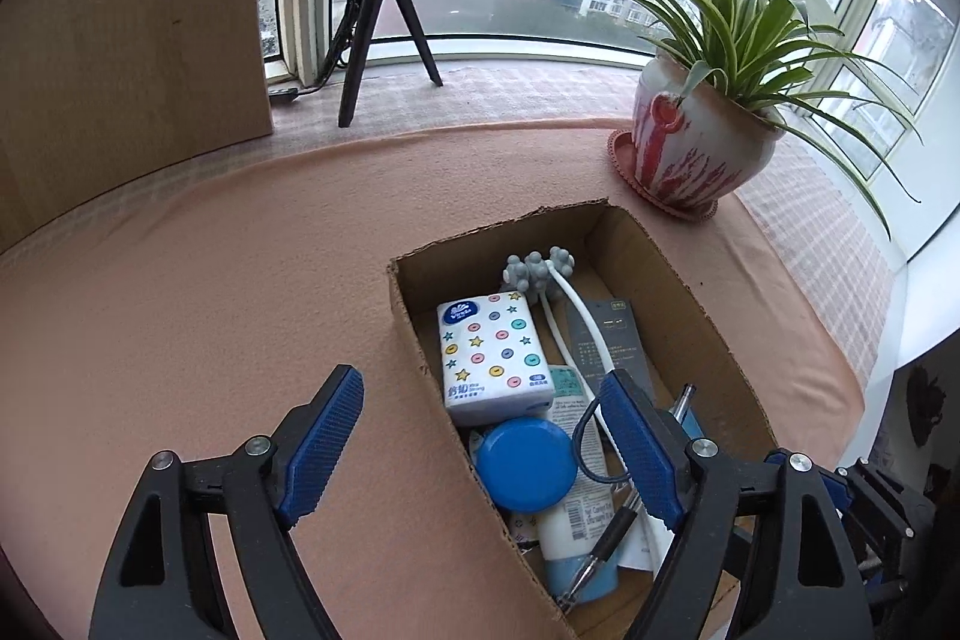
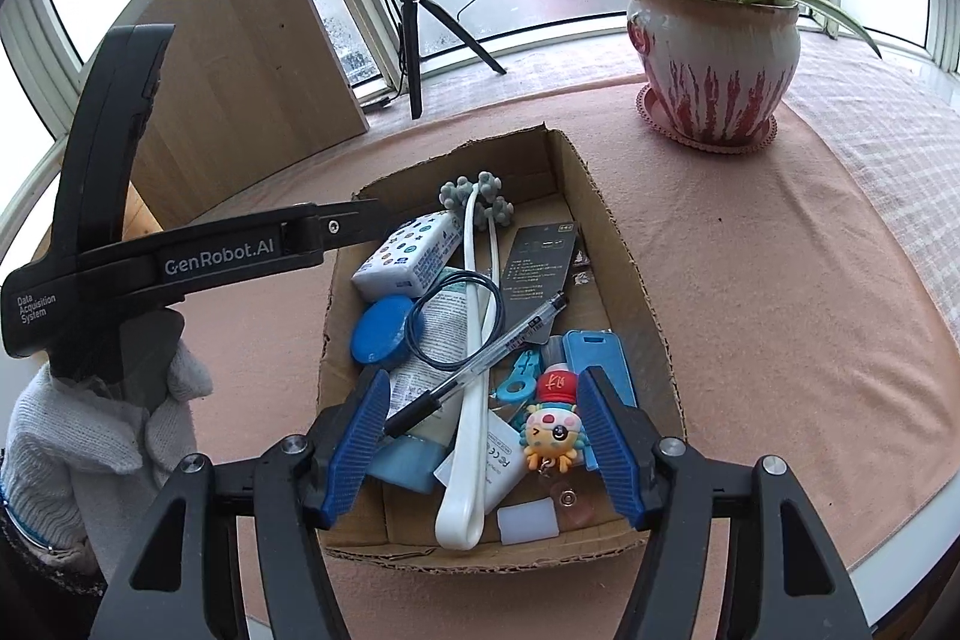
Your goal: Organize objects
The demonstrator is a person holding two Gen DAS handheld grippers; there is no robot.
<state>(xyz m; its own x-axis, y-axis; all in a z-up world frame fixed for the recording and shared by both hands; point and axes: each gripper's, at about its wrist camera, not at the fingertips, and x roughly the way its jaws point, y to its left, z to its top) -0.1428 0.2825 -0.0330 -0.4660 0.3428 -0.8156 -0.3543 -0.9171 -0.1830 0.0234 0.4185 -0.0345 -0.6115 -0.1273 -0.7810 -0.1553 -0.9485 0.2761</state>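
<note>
Both grippers are hovering over the cardboard box (image 2: 606,214), into which the small objects are being gathered on the pink cloth (image 2: 780,310). The right gripper (image 2: 480,436) is standing with fingers spread and empty, straddling the pen (image 2: 480,358) and the cartoon keychain (image 2: 552,430) — apparently choosing among them. The left gripper (image 1: 486,442) is likewise released, straddling the box's left wall. The pen is lying diagonally, its long axis running from near left to far right, tip toward the far right.
</note>
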